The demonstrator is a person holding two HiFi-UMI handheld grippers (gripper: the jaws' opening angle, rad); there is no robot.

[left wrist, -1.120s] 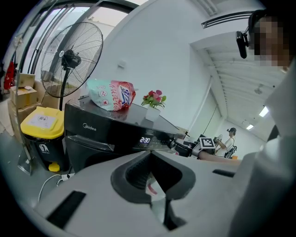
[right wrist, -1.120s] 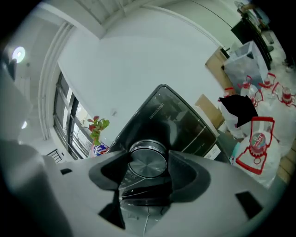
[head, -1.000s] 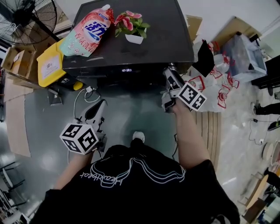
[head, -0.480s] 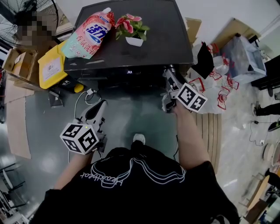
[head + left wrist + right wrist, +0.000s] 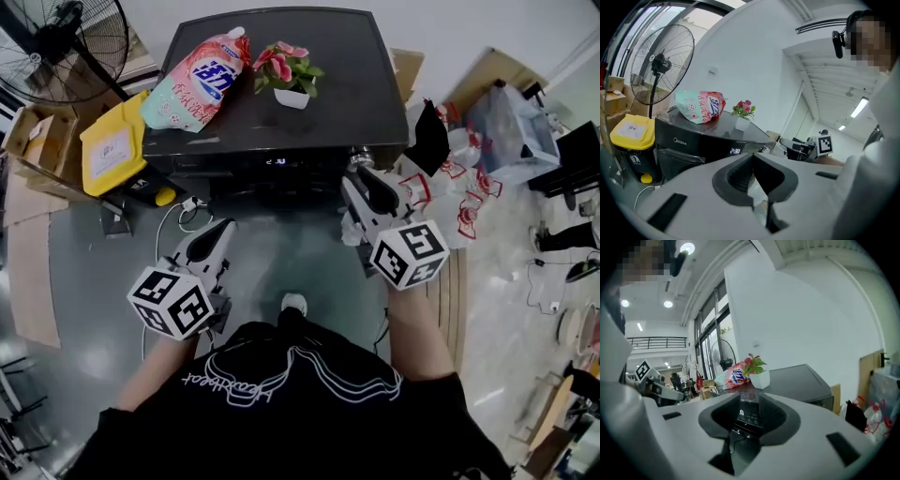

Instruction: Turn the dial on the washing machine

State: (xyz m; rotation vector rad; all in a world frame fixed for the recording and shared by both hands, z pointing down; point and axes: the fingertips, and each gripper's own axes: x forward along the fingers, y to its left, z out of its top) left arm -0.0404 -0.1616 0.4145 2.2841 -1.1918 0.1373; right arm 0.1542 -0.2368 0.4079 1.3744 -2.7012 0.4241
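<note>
The black washing machine [image 5: 281, 112] stands in front of me, its lit display [image 5: 273, 161] on the front panel. A small silvery dial [image 5: 357, 152] seems to sit at the panel's right end. My right gripper [image 5: 358, 180] hangs just in front of that corner, clear of the panel. Its jaws are closing with nothing between them; through the gap in the right gripper [image 5: 750, 405] I see the panel [image 5: 746, 416]. My left gripper [image 5: 216, 236] is low at the left, away from the machine, and its pads [image 5: 751, 161] meet.
A detergent bag [image 5: 195, 82] and a potted flower [image 5: 289, 75] lie on the machine's lid. A yellow bin [image 5: 112, 142] and a fan [image 5: 66, 47] stand to the left. Plastic bags [image 5: 455, 178] pile up at the right. A cable [image 5: 183, 208] runs over the floor.
The right gripper has drawn back from the machine's right front corner toward me and its jaws have narrowed. The left gripper has barely moved.
</note>
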